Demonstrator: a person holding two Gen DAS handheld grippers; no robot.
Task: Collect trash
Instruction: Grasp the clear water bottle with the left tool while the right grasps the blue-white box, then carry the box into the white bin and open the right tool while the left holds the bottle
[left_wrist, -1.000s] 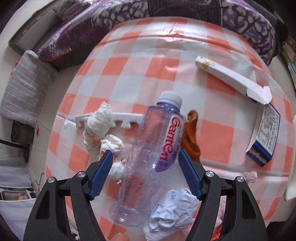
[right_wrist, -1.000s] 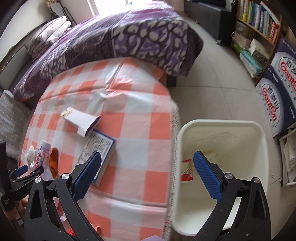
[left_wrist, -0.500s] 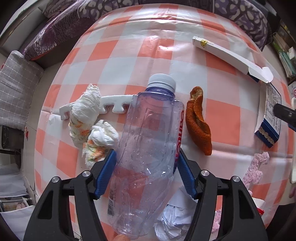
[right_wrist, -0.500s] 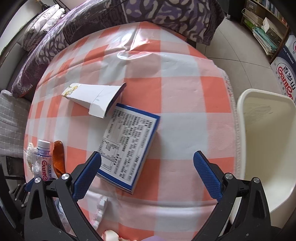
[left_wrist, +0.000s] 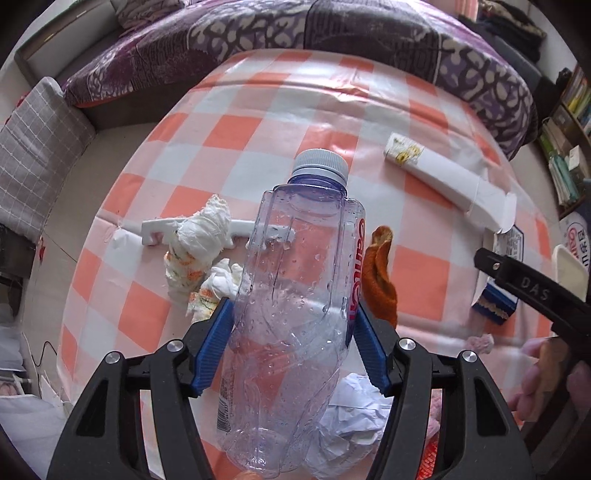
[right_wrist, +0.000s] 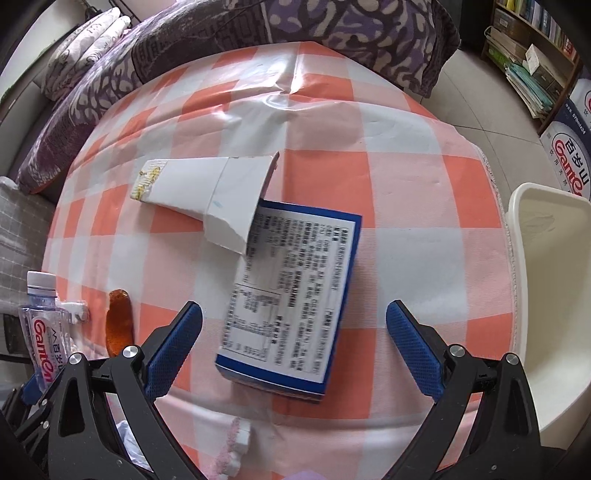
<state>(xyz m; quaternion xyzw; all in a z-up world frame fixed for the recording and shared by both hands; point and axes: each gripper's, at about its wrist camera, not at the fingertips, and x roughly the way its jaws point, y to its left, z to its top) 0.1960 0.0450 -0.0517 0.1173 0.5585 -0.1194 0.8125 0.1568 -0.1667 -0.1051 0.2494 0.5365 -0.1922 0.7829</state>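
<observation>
My left gripper (left_wrist: 291, 343) is shut on an empty clear plastic bottle (left_wrist: 295, 314) with a grey cap and holds it above the checked tablecloth (left_wrist: 258, 122); the bottle also shows in the right wrist view (right_wrist: 40, 325). My right gripper (right_wrist: 293, 347) is open and empty, its blue pads either side of a blue-edged printed box (right_wrist: 295, 295) lying flat. A long white carton (right_wrist: 207, 192) lies just beyond that box. Crumpled tissues (left_wrist: 199, 251), a white foam strip (left_wrist: 159, 229), an orange peel (left_wrist: 380, 284) and crumpled paper (left_wrist: 351, 417) lie under the bottle.
A cream waste bin (right_wrist: 546, 280) stands off the table's right edge. A purple patterned sofa cover (right_wrist: 221, 48) runs behind the table. A bookshelf (right_wrist: 535, 44) and Ganten cartons (right_wrist: 569, 147) stand at the far right. A pink scrap (right_wrist: 232, 443) lies near the front edge.
My left gripper has closed on the bottle and lifted it off the cloth. My right gripper has swung from over the bin to the blue-edged box on the table.
</observation>
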